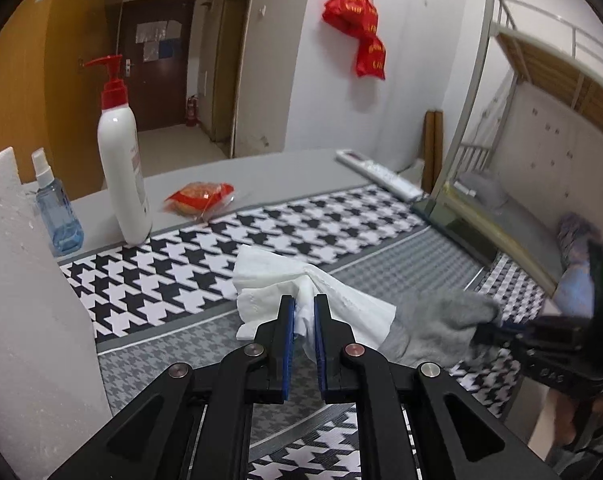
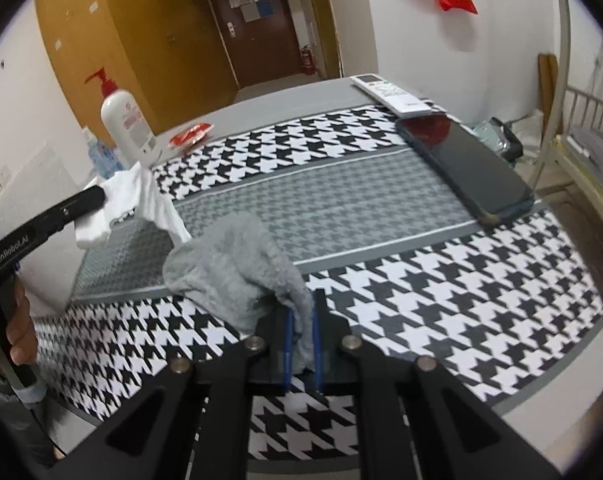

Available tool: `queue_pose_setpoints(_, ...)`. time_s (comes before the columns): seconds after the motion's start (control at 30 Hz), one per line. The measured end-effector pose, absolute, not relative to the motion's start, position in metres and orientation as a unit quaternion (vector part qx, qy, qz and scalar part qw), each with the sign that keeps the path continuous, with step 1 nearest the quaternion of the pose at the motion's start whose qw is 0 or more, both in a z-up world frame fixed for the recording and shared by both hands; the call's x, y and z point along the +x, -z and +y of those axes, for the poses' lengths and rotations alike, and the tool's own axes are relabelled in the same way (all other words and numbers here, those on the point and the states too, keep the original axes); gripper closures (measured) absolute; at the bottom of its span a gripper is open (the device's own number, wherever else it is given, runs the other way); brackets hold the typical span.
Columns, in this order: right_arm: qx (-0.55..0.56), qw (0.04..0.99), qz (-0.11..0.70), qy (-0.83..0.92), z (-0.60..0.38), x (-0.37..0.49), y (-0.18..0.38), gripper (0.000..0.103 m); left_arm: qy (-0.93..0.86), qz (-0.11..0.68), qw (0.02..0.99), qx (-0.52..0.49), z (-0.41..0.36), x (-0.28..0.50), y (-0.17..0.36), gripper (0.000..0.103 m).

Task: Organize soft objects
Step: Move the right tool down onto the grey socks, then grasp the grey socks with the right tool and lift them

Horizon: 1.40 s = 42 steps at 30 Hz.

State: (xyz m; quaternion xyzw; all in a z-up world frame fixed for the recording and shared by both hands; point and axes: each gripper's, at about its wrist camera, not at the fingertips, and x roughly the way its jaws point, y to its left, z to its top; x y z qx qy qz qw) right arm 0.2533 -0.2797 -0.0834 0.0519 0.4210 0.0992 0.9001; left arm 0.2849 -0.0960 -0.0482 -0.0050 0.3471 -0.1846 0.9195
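Left wrist view first — what has the left gripper (image 1: pixel 304 300) got?

— Its jaws are nearly together, pinching a white tissue (image 1: pixel 269 280). The tissue bunches between the blue pads and fans out over the houndstooth cloth (image 1: pixel 205 252).

— And beside it?

— A grey sock (image 1: pixel 441 328) lies just right of the tissue, touching its edge. The right gripper (image 1: pixel 489 326) holds the sock's far end. Further back stand a pump bottle (image 1: pixel 121 168), a spray bottle (image 1: pixel 57 208) and a red packet (image 1: pixel 199 198).

— Right wrist view?

— The right gripper (image 2: pixel 300 320) is clamped narrow on the sock (image 2: pixel 229 272), grey fabric squeezed between the pads while the rest heaps on the cloth (image 2: pixel 441 300) ahead.

— Is the left one visible there?

— Yes, at the left edge, a hand (image 2: pixel 17 328) around its handle, the tissue (image 2: pixel 137 200) hanging from its tip. A phone (image 2: pixel 469 168) and a remote (image 2: pixel 389 92) lie along the right side.
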Motion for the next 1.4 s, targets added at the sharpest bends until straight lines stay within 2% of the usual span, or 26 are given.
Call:
queue_pose_setpoints(0.13, 0.046, 0.905, 0.410, -0.106, -0.277, 0.251, 0.082, 0.048, 0.174, 0.364, 0.915, 0.009, -0.098, 0.289, 0.058, 0.090)
queue_pose_setpoints(0.17, 0.047, 0.907, 0.405, -0.109, -0.278, 0.249, 0.080, 0.045, 0.173, 0.365, 0.915, 0.010, -0.098, 0.290, 0.059, 0.079)
queue_pose_setpoints(0.2, 0.045, 0.909, 0.400, -0.111, -0.278, 0.246, 0.078, 0.042, 0.170, 0.366, 0.915, 0.009, -0.098, 0.290, 0.060, 0.062)
queue_pose_setpoints(0.23, 0.045, 0.911, 0.394, -0.110, -0.279, 0.244, 0.076, 0.041, 0.164, 0.364, 0.917, 0.007, -0.097, 0.290, 0.060, 0.052)
queue_pose_setpoints(0.27, 0.045, 0.912, 0.392, -0.111, -0.280, 0.243, 0.074, 0.041, 0.161, 0.360, 0.919, 0.005, -0.096, 0.289, 0.060, 0.038)
queue_pose_setpoints(0.4, 0.043, 0.919, 0.374, -0.117, -0.279, 0.238, 0.066, 0.041, 0.157, 0.348, 0.924, -0.001, -0.096, 0.288, 0.057, 0.024)
queue_pose_setpoints(0.67, 0.051, 0.916, 0.369, -0.148, -0.270, 0.247, 0.068, 0.041, 0.145, 0.384, 0.911, 0.033, -0.115, 0.312, 0.075, 0.024)
queue_pose_setpoints(0.73, 0.059, 0.913, 0.374, -0.151, -0.270, 0.249, 0.071, 0.041, 0.140, 0.390, 0.909, 0.034, -0.114, 0.317, 0.078, 0.025)
queue_pose_setpoints(1.03, 0.058, 0.912, 0.372, -0.161, -0.267, 0.247, 0.070, 0.041, 0.146, 0.431, 0.889, 0.043, -0.117, 0.324, 0.097, 0.041)
queue_pose_setpoints(1.17, 0.059, 0.912, 0.371, -0.164, -0.267, 0.247, 0.069, 0.041, 0.131, 0.428, 0.892, 0.059, -0.119, 0.322, 0.098, 0.056)
queue_pose_setpoints(1.23, 0.057, 0.912, 0.371, -0.164, -0.266, 0.246, 0.069, 0.041, 0.132, 0.425, 0.893, 0.061, -0.118, 0.321, 0.098, 0.059)
queue_pose_setpoints(1.27, 0.057, 0.912, 0.371, -0.164, -0.265, 0.245, 0.069, 0.041, 0.132, 0.425, 0.893, 0.063, -0.118, 0.322, 0.098, 0.069)
queue_pose_setpoints(1.3, 0.056, 0.911, 0.372, -0.167, -0.264, 0.246, 0.069, 0.041, 0.134, 0.423, 0.894, 0.065, -0.119, 0.321, 0.097, 0.083)
queue_pose_setpoints(1.37, 0.050, 0.911, 0.375, -0.165, -0.260, 0.248, 0.069, 0.041, 0.139, 0.421, 0.893, 0.071, -0.121, 0.320, 0.097, 0.097)
queue_pose_setpoints(1.4, 0.046, 0.910, 0.377, -0.165, -0.259, 0.249, 0.070, 0.041, 0.140, 0.418, 0.894, 0.074, -0.122, 0.319, 0.098, 0.098)
